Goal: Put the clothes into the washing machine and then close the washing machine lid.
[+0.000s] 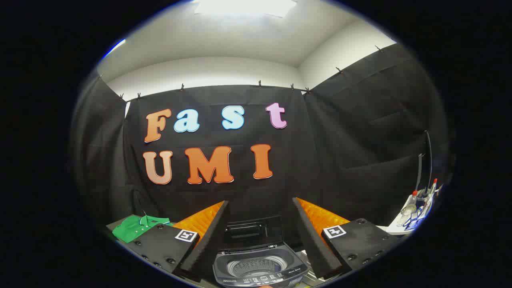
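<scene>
Hand-held gripper (256, 240) wide open, holding nothing — washing machine (259, 266) between its fingers, lid up.
Green shirt (136, 227) lies off to the left, beyond the left finger — reach there first.

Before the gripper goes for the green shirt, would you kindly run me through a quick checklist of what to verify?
1. Washing machine lid raised: ok, it stands open behind the drum.
2. Drum free to take clothes: ok as far as seen; the bottom is hidden.
3. Green shirt located: ok, it lies beyond the left finger, beside the machine.
4. Gripper open: ok, the fingers are spread wide with nothing between them but the machine ahead.
5. Shirt free of snags: cannot tell, the finger covers part of it.
6. Bottles clear of the path: ok, far to the right.
</scene>
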`<state>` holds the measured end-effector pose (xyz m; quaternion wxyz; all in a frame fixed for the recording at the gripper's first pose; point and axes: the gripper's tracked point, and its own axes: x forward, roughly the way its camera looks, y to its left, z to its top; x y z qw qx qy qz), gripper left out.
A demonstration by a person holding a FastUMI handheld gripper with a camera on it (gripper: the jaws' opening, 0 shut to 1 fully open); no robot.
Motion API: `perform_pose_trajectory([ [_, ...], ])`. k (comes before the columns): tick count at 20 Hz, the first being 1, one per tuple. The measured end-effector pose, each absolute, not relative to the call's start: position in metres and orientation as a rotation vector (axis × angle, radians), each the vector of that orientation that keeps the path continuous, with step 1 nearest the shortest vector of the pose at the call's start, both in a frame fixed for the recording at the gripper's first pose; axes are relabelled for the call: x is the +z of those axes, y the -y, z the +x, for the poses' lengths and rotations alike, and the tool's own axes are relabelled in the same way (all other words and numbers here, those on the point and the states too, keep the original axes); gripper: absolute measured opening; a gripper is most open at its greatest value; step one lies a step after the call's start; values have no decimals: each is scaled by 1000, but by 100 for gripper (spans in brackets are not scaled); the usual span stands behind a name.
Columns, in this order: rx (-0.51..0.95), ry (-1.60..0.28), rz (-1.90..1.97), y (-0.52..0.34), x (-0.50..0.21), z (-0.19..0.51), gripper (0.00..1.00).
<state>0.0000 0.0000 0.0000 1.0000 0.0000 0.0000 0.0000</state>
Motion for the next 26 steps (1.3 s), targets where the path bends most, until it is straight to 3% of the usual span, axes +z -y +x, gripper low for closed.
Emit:
perform_pose_trajectory([
  [26, 13, -31, 73, -31, -1, 13, 98],
])
